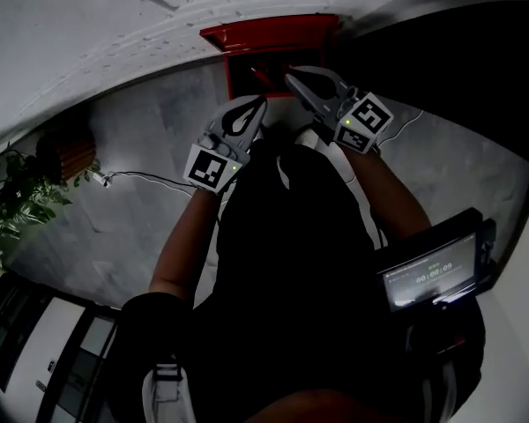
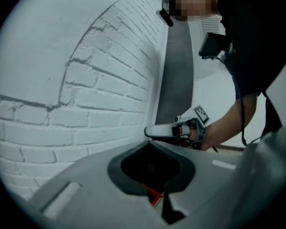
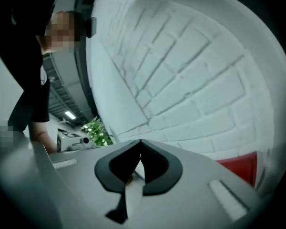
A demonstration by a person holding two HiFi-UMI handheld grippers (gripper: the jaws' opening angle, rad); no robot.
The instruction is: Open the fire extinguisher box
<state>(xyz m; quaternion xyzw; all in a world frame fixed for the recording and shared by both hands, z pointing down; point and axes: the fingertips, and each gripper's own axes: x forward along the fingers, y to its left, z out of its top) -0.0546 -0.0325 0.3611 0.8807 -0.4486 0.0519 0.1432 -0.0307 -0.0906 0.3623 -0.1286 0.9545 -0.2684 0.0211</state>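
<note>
Head view: right gripper (image 1: 290, 78) near box (image 1: 269, 33)

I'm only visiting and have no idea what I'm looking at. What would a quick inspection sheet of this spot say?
Surface: grey floor meeting a white brick wall.
Job's things: red fire extinguisher box at the foot of the wall; cannot tell whether its door is open.
Clutter: nothing seen.
Grippers: left gripper and right gripper both have their jaws together, tips close to the box's front; nothing clearly held.
Cables: thin white cable lying on the floor, left of the grippers.
Surroundings: leafy plant at the far left; small screen showing a timer at the lower right.
</note>
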